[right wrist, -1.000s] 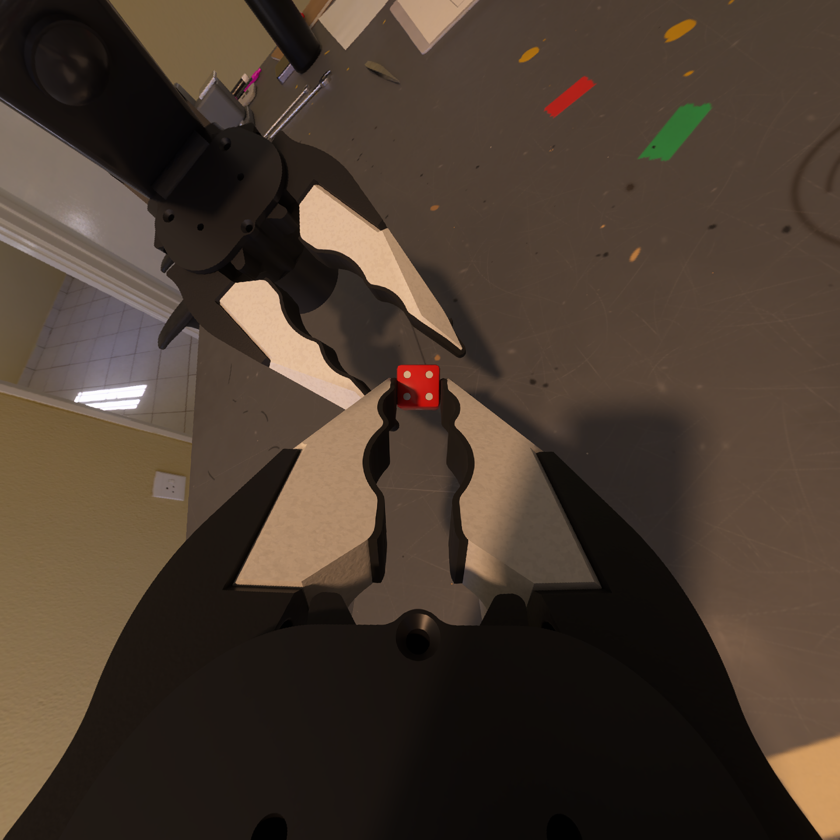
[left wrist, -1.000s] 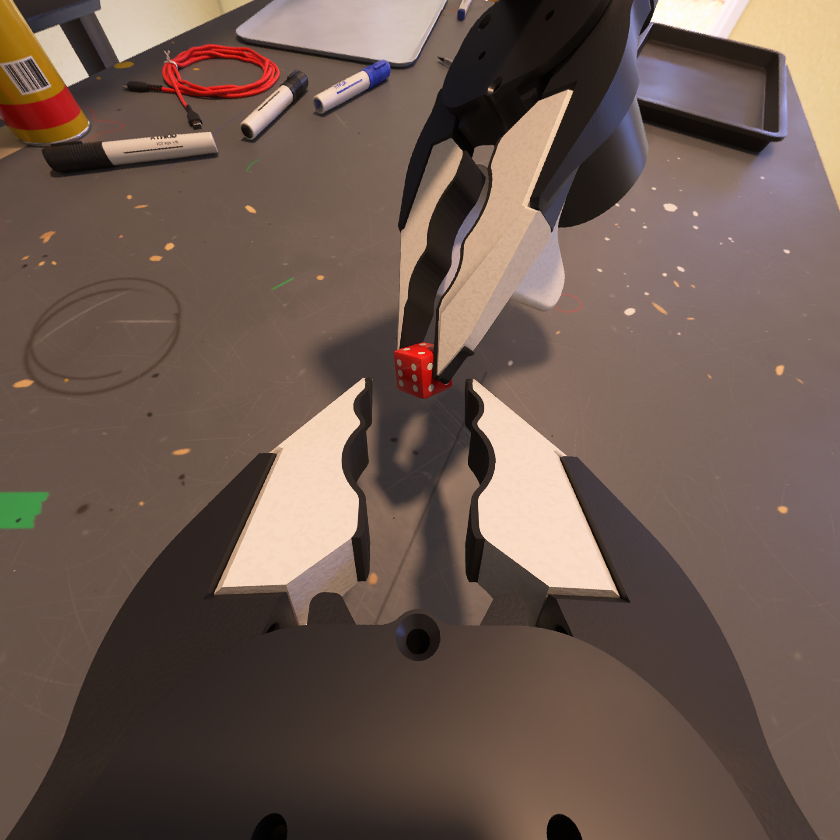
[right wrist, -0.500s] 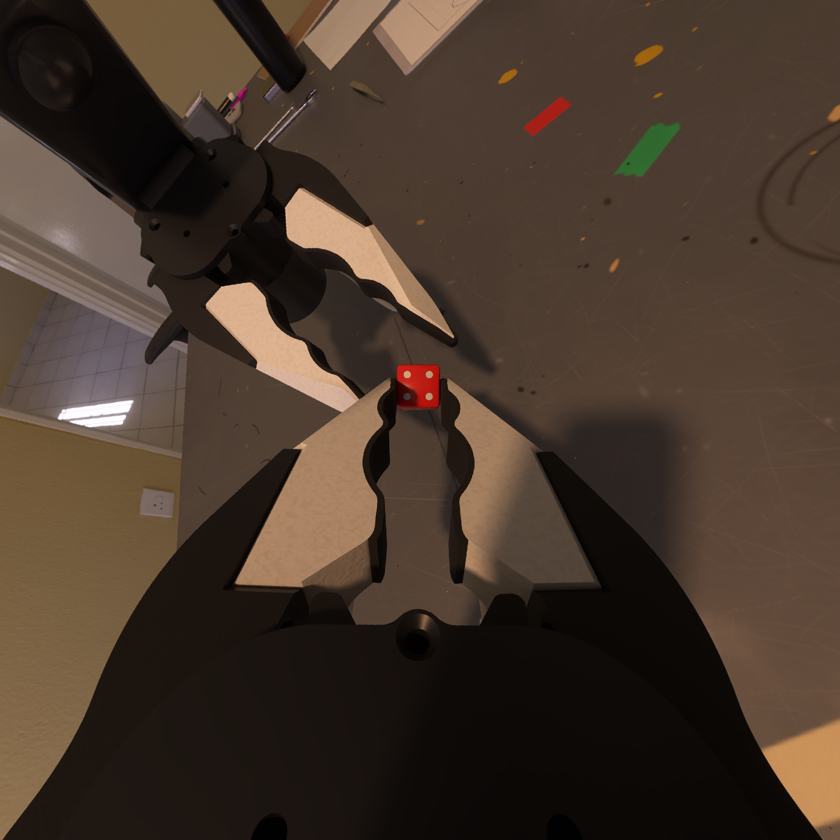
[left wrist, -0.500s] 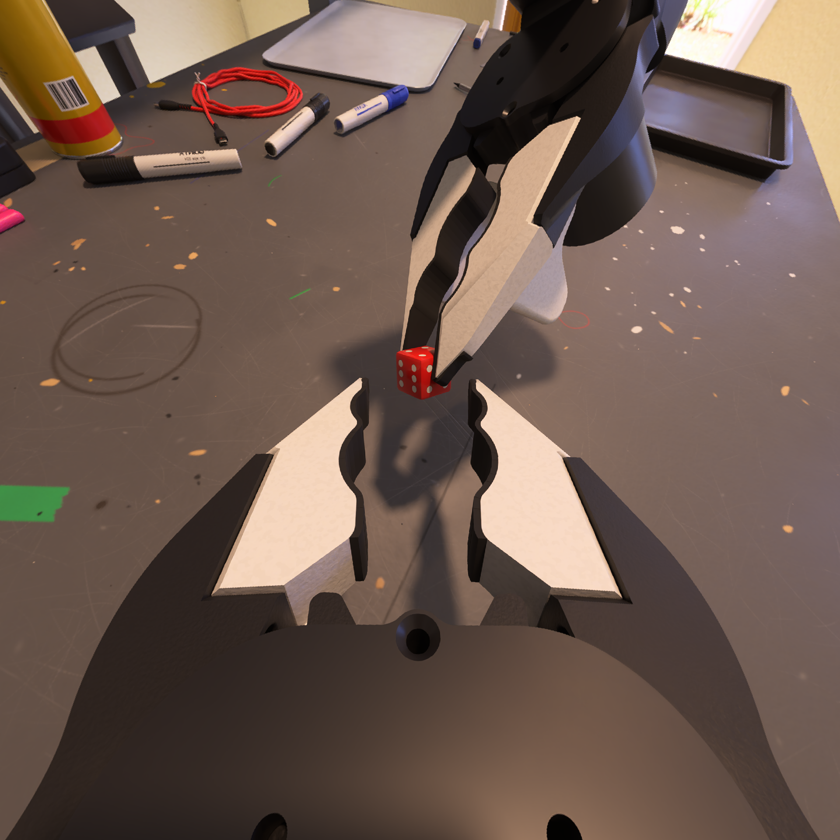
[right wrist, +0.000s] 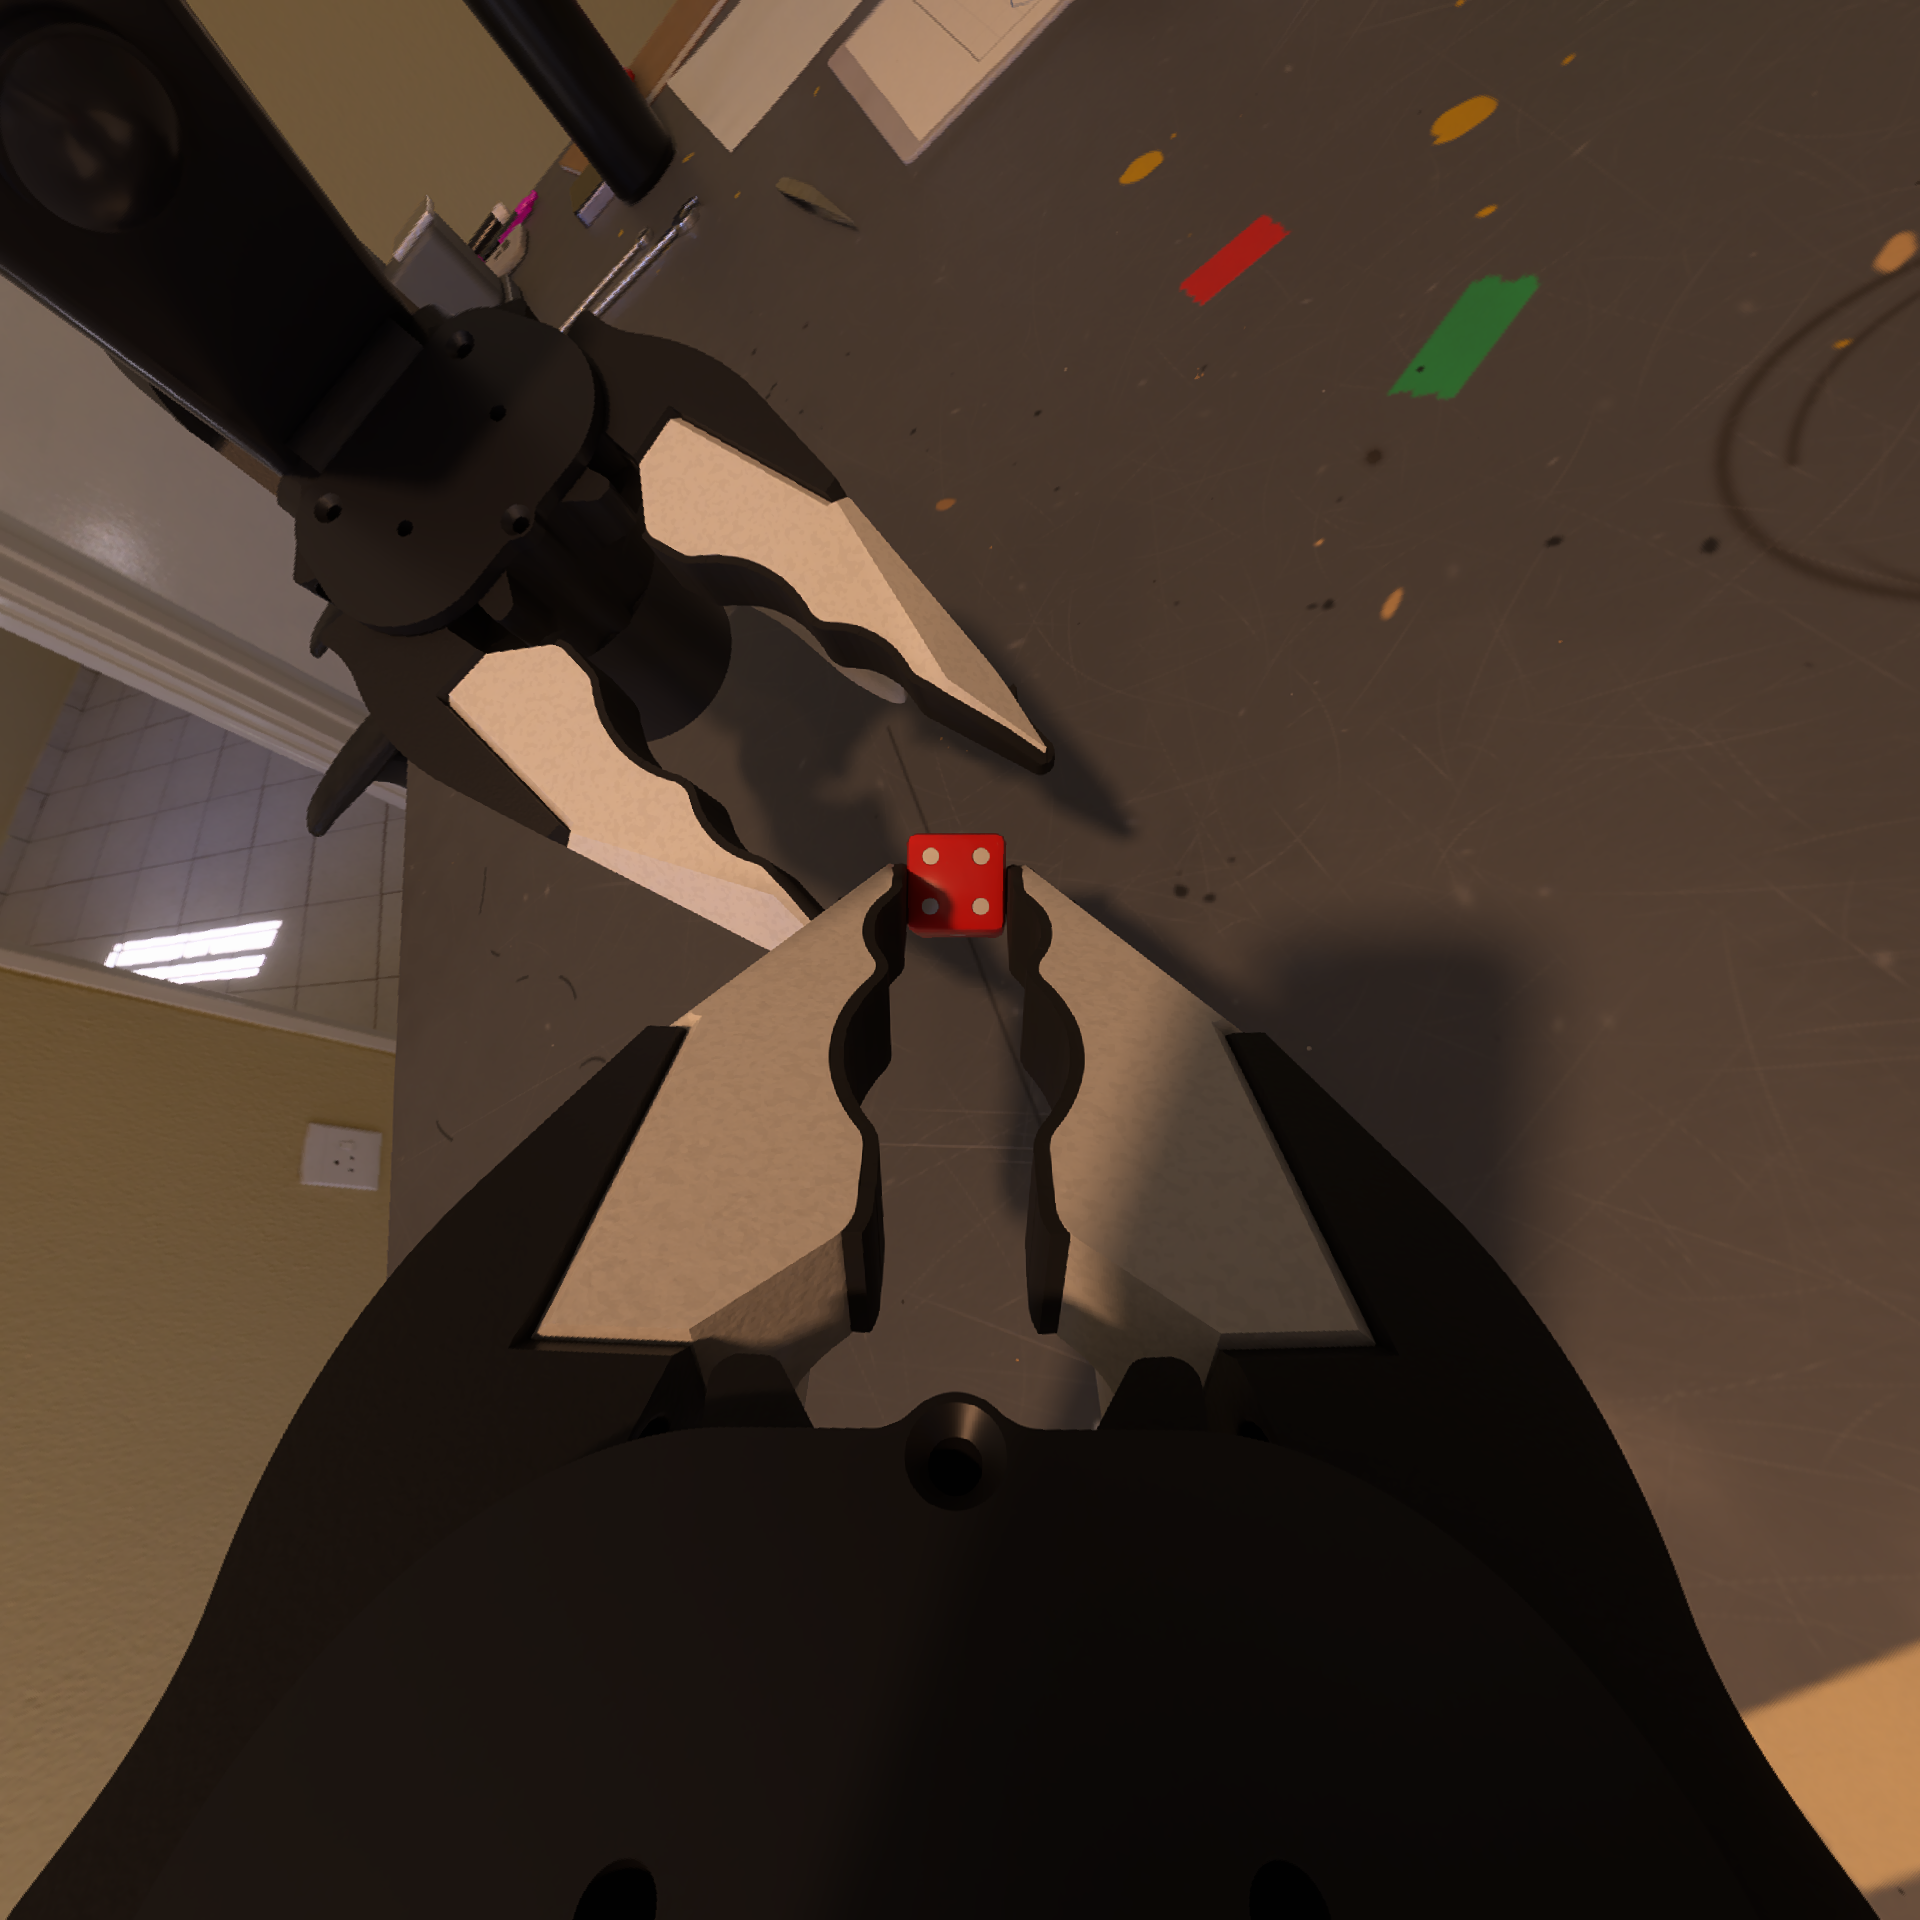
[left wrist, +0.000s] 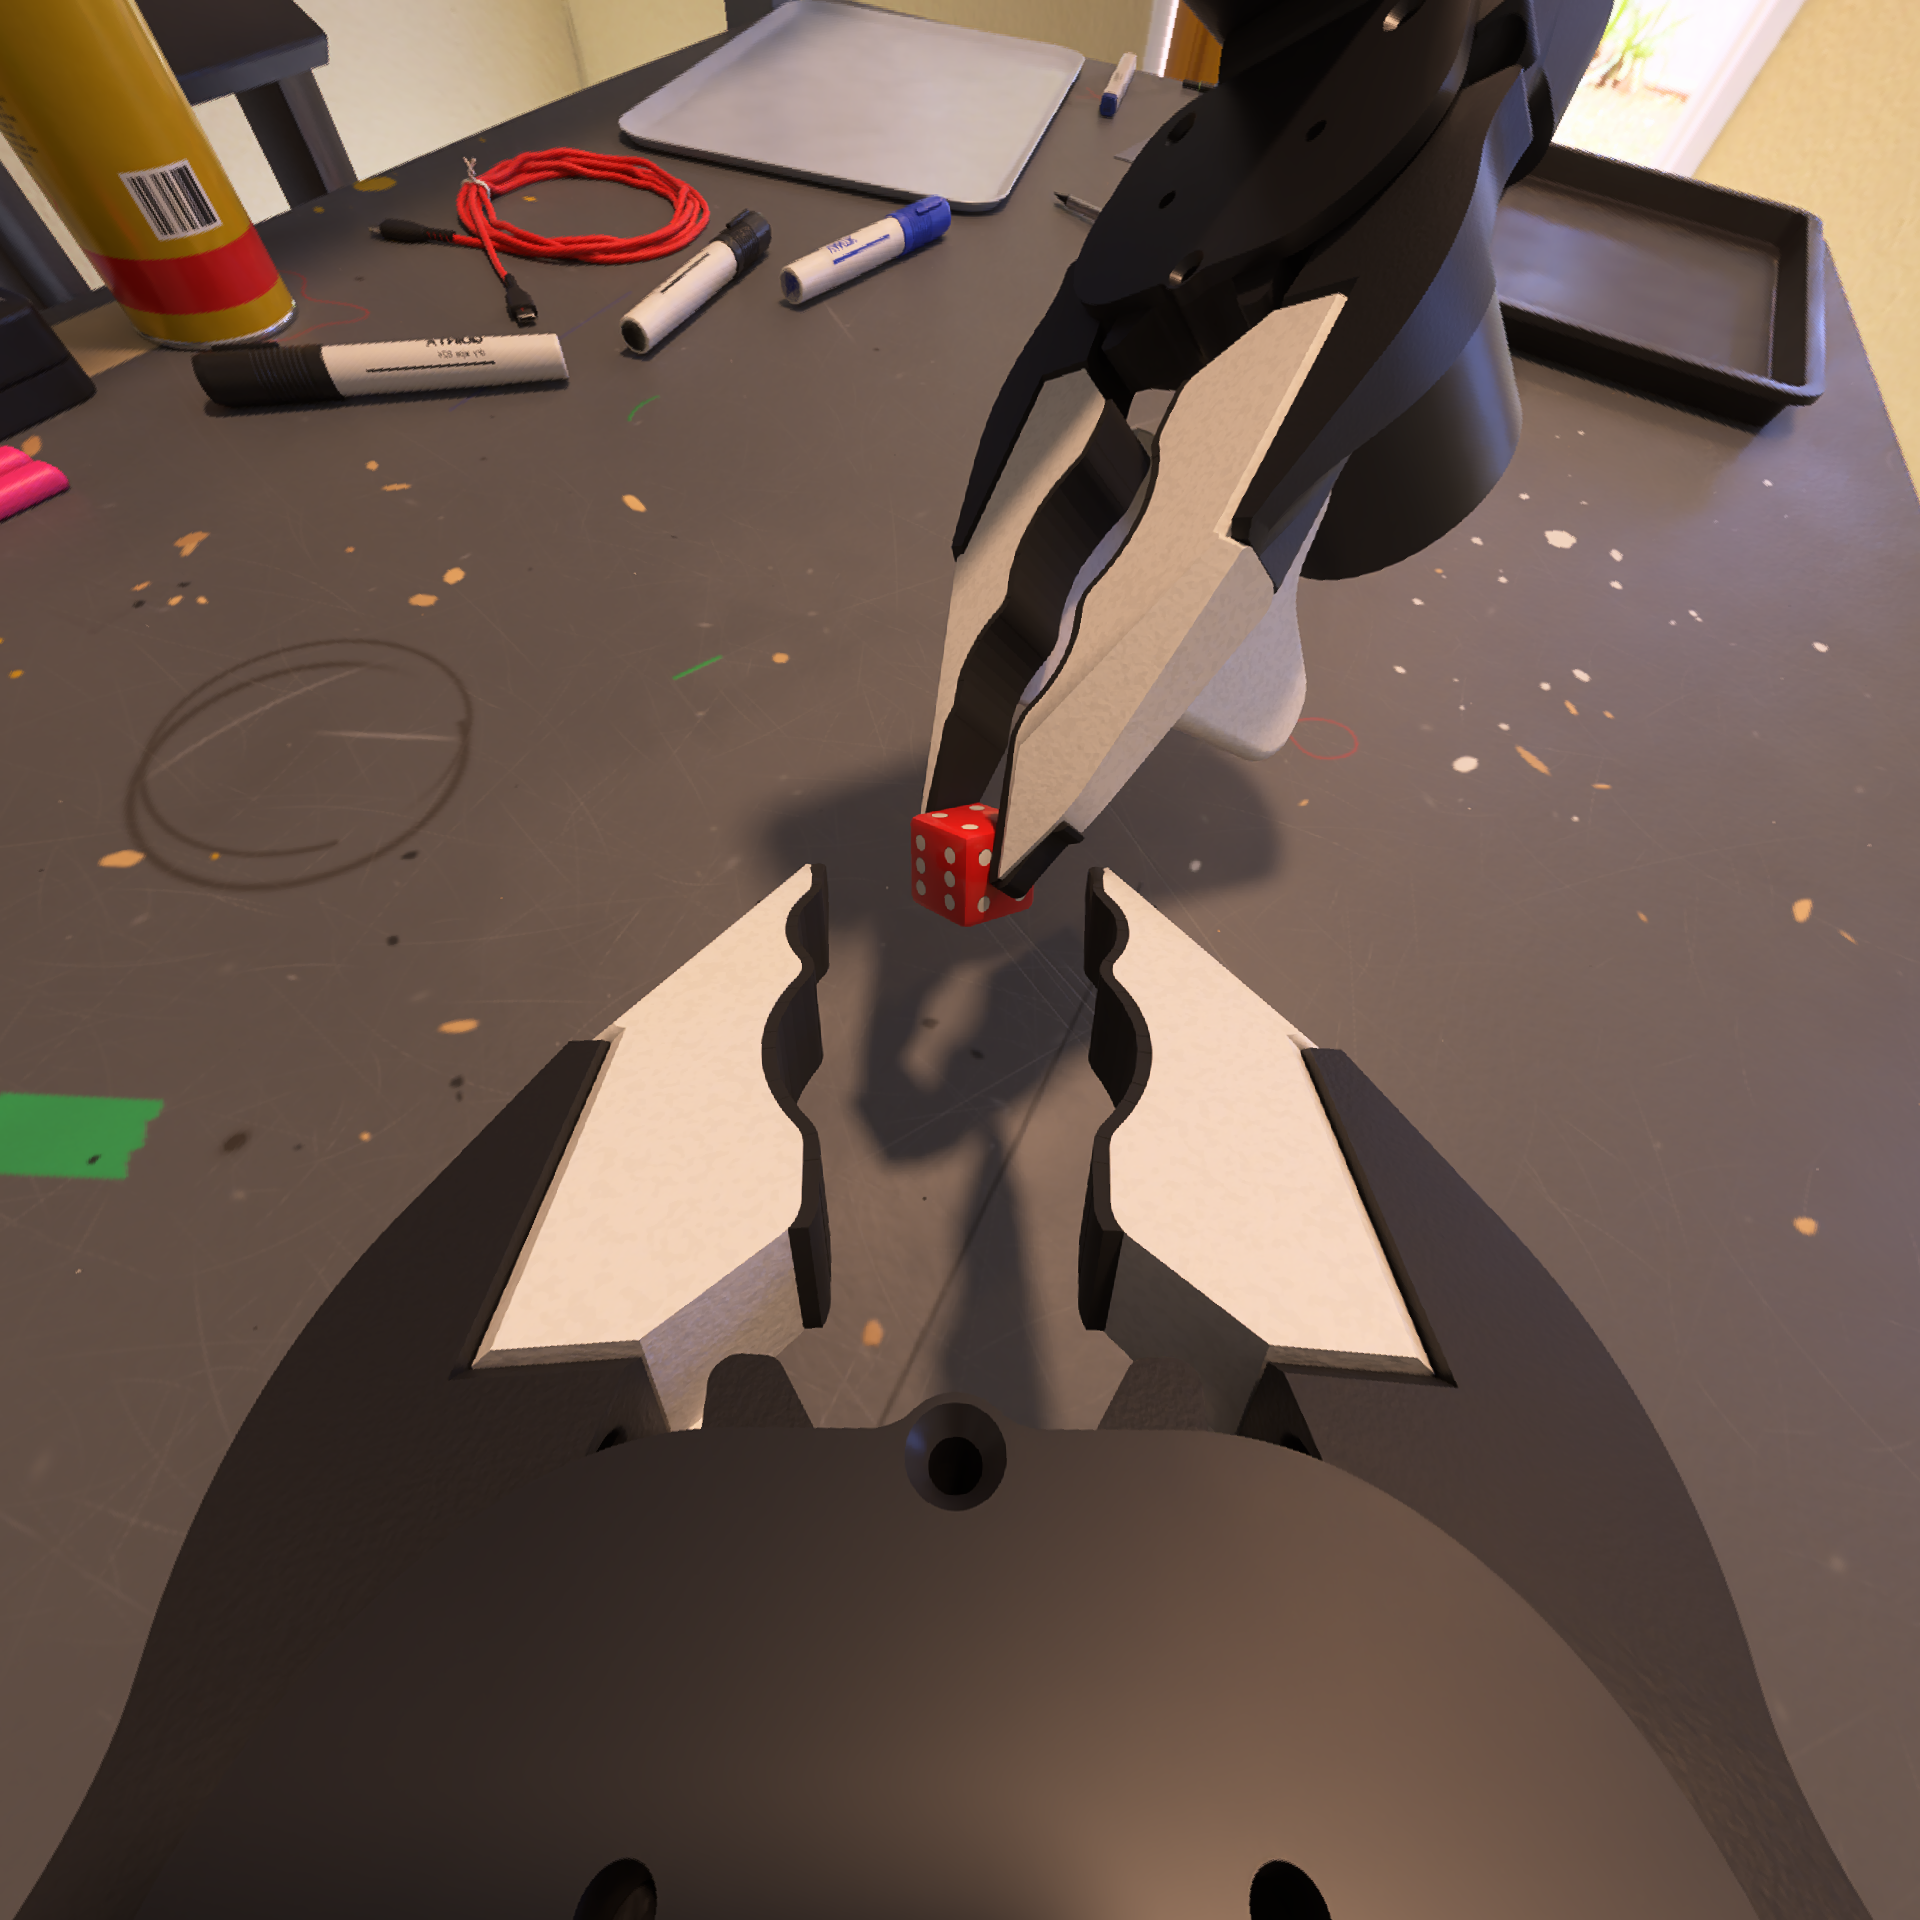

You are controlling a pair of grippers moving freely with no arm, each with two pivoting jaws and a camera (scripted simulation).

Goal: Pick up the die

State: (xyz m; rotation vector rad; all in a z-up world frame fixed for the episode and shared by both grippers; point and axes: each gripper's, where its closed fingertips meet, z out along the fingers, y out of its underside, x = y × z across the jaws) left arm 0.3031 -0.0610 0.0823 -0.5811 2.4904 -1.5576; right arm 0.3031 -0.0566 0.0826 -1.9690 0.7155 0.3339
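Observation:
The red die [left wrist: 951, 862] with white pips is pinched between the fingertips of my right gripper [right wrist: 956, 873], which is shut on it. The die [right wrist: 956, 883] hangs a little above the dark table [left wrist: 416, 935], and its shadow falls on the table below it. In the left wrist view the right gripper [left wrist: 982, 847] comes down steeply from the upper right. My left gripper [left wrist: 956, 878] is open and empty, with its tips just short of the die on either side. It also shows in the right wrist view [right wrist: 925, 831], spread beyond the die.
At the far left are a yellow can [left wrist: 135, 187], a coiled red cable [left wrist: 582, 203] and three markers [left wrist: 384, 364]. A grey tray [left wrist: 862, 94] and a black tray [left wrist: 1662, 281] lie at the back. A white object [left wrist: 1257, 686] stands behind the right gripper. Green tape [left wrist: 73, 1132] is on the left.
The right gripper stays shut on the die. The left wrist view has drawn back slightly, so more of the far table shows. The left gripper stays open.

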